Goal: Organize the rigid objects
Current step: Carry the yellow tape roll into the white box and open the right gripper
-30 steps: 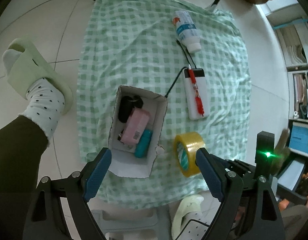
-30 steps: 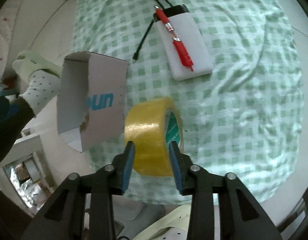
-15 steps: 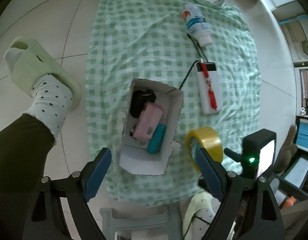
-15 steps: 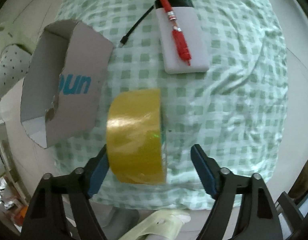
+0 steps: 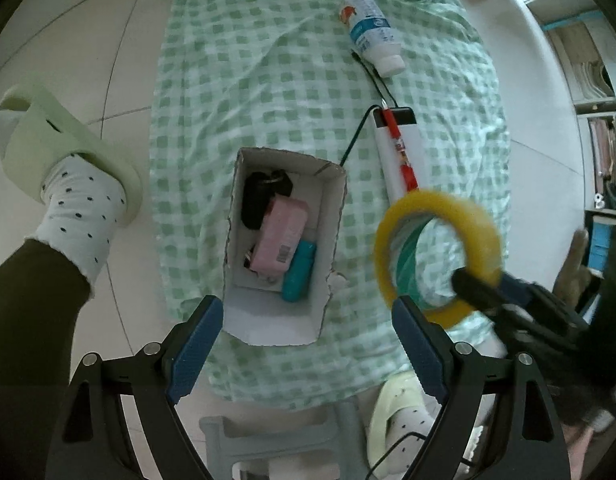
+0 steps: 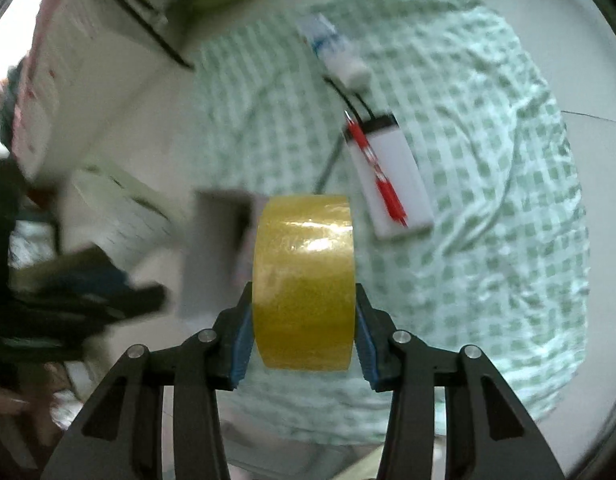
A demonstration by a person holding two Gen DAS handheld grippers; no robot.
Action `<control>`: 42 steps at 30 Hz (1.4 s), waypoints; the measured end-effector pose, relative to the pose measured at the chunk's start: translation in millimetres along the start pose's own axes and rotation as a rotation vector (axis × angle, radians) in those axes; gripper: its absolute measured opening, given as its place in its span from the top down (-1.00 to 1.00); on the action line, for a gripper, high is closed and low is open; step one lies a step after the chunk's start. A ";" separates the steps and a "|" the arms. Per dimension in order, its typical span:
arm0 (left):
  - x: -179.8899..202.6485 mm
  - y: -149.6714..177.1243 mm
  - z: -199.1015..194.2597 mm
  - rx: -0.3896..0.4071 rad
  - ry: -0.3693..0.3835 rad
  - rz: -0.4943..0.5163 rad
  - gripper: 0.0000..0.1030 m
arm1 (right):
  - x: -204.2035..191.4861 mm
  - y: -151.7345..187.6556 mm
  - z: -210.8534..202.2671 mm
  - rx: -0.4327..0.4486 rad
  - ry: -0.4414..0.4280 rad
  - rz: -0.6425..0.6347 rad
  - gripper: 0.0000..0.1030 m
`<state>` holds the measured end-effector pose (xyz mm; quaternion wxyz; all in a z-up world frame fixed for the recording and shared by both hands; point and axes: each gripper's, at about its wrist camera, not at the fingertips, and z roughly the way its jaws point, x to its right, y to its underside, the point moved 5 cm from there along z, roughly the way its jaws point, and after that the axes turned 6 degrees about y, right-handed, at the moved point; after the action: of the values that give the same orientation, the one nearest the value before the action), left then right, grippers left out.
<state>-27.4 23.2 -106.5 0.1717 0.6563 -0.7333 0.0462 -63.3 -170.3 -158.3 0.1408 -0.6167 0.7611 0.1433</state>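
Right gripper clamped on tape roll, blue pads pressing both flat sides, roll standing on edge between them and raised clear of the cloth. Seen from the left wrist view, tape roll held in the air to the right of the box, the right gripper reaching in from the lower right, blurred. Open ring of the roll facing that camera, green inner core visible.

Left gripper spread wide and empty, hovering above the near end of the box, pointing down over the cloth. Fingers straddling the box's near edge in the view, not touching it.

Inside the box: black item at the far end, pink case in the middle, teal tube beside it toward the near end.

On the cloth, right of the box: white power bank with a red pen lying along its top, black cable running from its far end. Beyond it, white bottle lying on its side, cap toward the power bank.

Socked foot in a green slipper on the tile floor, left of the cloth.
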 end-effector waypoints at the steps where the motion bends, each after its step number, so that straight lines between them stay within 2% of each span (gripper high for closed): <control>1: -1.6 0.1 1.1 -0.004 0.015 -0.012 -0.67 | -3.7 -2.2 -5.9 0.019 -0.032 0.018 0.11; 3: -2.6 -1.1 3.8 -0.012 0.060 -0.042 -0.67 | -14.6 -6.7 -14.0 0.050 -0.104 0.051 0.11; 7: -7.7 -2.9 3.3 -0.014 0.213 -0.110 -0.67 | -38.8 -7.8 -21.4 0.071 -0.216 0.082 0.11; 11: -20.2 -3.8 1.0 -0.006 0.288 -0.153 -0.67 | -46.5 -7.2 -25.2 0.071 -0.322 0.146 0.11; 14: -34.9 -0.3 4.7 -0.021 0.303 -0.215 -0.67 | -45.2 -9.3 -25.8 0.066 -0.413 0.209 0.11; 17: -44.0 -0.1 0.7 0.011 0.356 -0.261 -0.61 | -46.5 -12.2 -28.5 0.069 -0.474 0.244 0.11; 18: -45.3 -1.4 -3.9 0.039 0.364 -0.252 -0.47 | -47.5 -12.4 -29.2 0.068 -0.488 0.248 0.11; 20: -40.9 -3.7 -17.2 0.093 0.402 -0.220 0.59 | -52.7 -12.4 -27.4 0.053 -0.476 0.228 0.11; 22: -42.6 -2.5 -23.5 0.114 0.325 -0.196 0.61 | -58.8 -10.3 -23.9 0.035 -0.476 0.210 0.11; 24: -48.5 -1.8 -33.1 0.166 0.280 -0.178 0.63 | -63.4 -9.2 -17.4 0.012 -0.483 0.209 0.11; 25: -50.4 -1.2 -37.2 0.181 0.257 -0.176 0.65 | -63.6 -8.1 -13.5 -0.003 -0.471 0.205 0.04; 26: -52.8 -0.6 -42.6 0.203 0.212 -0.161 0.64 | -62.2 -6.9 -7.8 -0.023 -0.443 0.206 0.00; 28: -53.5 2.7 -49.1 0.231 0.062 -0.092 0.64 | -54.7 -3.5 2.9 -0.057 -0.374 0.213 -0.25; 29: -53.7 5.4 -50.7 0.239 0.014 -0.073 0.64 | -50.4 -2.0 6.8 -0.063 -0.349 0.215 -0.28; 33: -47.1 11.9 -48.9 0.231 -0.102 -0.015 0.63 | -35.5 1.9 20.1 -0.101 -0.279 0.241 -0.48; 37: -31.7 8.5 -45.4 0.237 -0.250 0.031 0.62 | -15.4 7.6 29.6 -0.124 -0.086 0.203 -0.52; 40: -18.9 6.6 -43.7 0.238 -0.332 0.039 0.62 | -3.0 10.3 33.7 -0.132 0.005 0.178 -0.65; 42: -10.3 2.6 -36.3 0.239 -0.403 0.054 0.61 | 5.6 12.3 34.7 -0.133 0.031 0.176 -0.65</control>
<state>-22.2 44.0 -75.4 -0.0586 0.6482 -0.7592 0.0052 -75.1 -159.3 -191.9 0.0747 -0.5574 0.8033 0.1958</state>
